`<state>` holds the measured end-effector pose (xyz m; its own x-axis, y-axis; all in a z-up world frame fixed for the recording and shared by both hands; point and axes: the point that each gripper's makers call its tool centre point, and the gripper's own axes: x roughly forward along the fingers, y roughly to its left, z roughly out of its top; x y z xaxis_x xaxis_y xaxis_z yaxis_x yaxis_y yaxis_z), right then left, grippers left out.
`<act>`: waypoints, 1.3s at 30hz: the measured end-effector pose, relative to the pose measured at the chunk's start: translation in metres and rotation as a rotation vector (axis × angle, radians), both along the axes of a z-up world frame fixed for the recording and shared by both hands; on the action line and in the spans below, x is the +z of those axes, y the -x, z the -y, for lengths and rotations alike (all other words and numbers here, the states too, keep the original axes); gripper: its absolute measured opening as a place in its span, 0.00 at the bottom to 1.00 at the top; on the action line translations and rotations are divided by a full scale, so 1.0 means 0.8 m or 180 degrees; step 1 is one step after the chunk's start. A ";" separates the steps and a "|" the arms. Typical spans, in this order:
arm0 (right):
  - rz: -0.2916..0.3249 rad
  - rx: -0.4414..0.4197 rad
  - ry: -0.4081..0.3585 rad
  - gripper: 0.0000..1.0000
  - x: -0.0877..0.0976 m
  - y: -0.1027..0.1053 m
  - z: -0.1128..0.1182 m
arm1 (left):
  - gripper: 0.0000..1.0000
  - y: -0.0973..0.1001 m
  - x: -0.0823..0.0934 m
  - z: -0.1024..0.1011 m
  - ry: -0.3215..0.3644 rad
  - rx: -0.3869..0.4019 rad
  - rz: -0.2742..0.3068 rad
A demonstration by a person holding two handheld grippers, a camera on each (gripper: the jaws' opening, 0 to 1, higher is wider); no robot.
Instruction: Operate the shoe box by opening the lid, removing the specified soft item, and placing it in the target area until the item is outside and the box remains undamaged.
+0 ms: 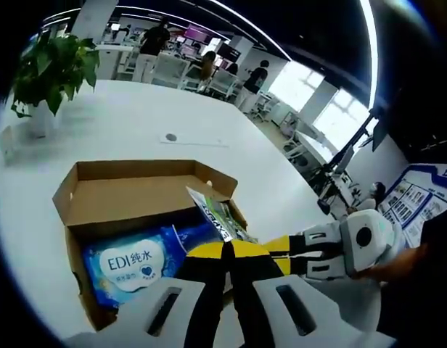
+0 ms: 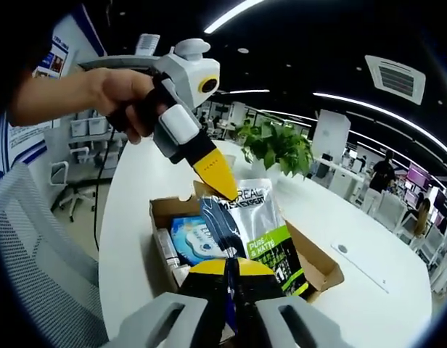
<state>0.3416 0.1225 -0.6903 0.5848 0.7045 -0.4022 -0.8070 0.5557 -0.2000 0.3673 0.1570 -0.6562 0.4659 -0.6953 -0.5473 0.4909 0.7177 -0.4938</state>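
An open cardboard shoe box (image 1: 129, 196) (image 2: 321, 264) sits on the white table, its lid folded back. Inside lies a blue wet-wipes pack (image 1: 133, 264) (image 2: 189, 239). A silver and green soft packet (image 1: 218, 214) (image 2: 256, 225) is lifted above the box, and my right gripper (image 2: 231, 279) (image 1: 274, 254) is shut on its lower edge. My left gripper (image 1: 227, 250) (image 2: 222, 185) is shut, its yellow tips hovering at the packet's top edge over the box, with nothing seen between them.
A potted plant (image 1: 53, 69) (image 2: 278, 148) stands on the white table (image 1: 136, 116) beyond the box. A mesh chair back (image 2: 35, 254) is close by the table's edge. People (image 1: 154, 40) work at desks far behind.
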 end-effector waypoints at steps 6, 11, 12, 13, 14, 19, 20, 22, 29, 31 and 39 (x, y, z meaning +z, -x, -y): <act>0.0016 -0.0032 -0.0006 0.00 0.011 -0.004 0.015 | 0.00 -0.002 0.011 0.015 0.0046 -0.0047 0.0059; 0.0027 -0.0070 0.0031 0.00 0.013 -0.005 0.028 | 0.00 -0.003 0.013 0.030 0.0073 -0.0103 0.0069; 0.0025 -0.0076 0.0036 0.00 0.013 -0.005 0.031 | 0.00 -0.004 0.012 0.032 0.0070 -0.0112 0.0067; 0.0025 -0.0080 0.0047 0.00 0.013 -0.005 0.033 | 0.00 -0.004 0.012 0.035 0.0072 -0.0125 0.0070; 0.0027 -0.0088 0.0056 0.00 0.013 -0.005 0.036 | 0.00 -0.005 0.012 0.038 0.0074 -0.0137 0.0074; 0.0024 -0.0118 0.0113 0.00 0.009 -0.006 0.051 | 0.00 -0.007 0.007 0.053 0.0076 -0.0183 0.0074; 0.0024 -0.0126 0.0120 0.00 0.008 -0.006 0.054 | 0.00 -0.007 0.005 0.055 0.0071 -0.0190 0.0074; 0.0025 -0.0128 0.0138 0.00 0.006 -0.006 0.057 | 0.00 -0.008 0.003 0.059 0.0065 -0.0207 0.0070; -0.0004 -0.0207 0.0205 0.00 -0.005 -0.006 0.084 | 0.00 -0.009 -0.008 0.087 0.0057 -0.0301 0.0066; -0.0018 -0.0230 0.0221 0.00 -0.009 -0.005 0.092 | 0.00 -0.009 -0.012 0.095 0.0039 -0.0333 0.0064; -0.0066 -0.0335 0.0301 0.00 -0.025 -0.006 0.123 | 0.00 -0.010 -0.026 0.126 0.0026 -0.0428 0.0032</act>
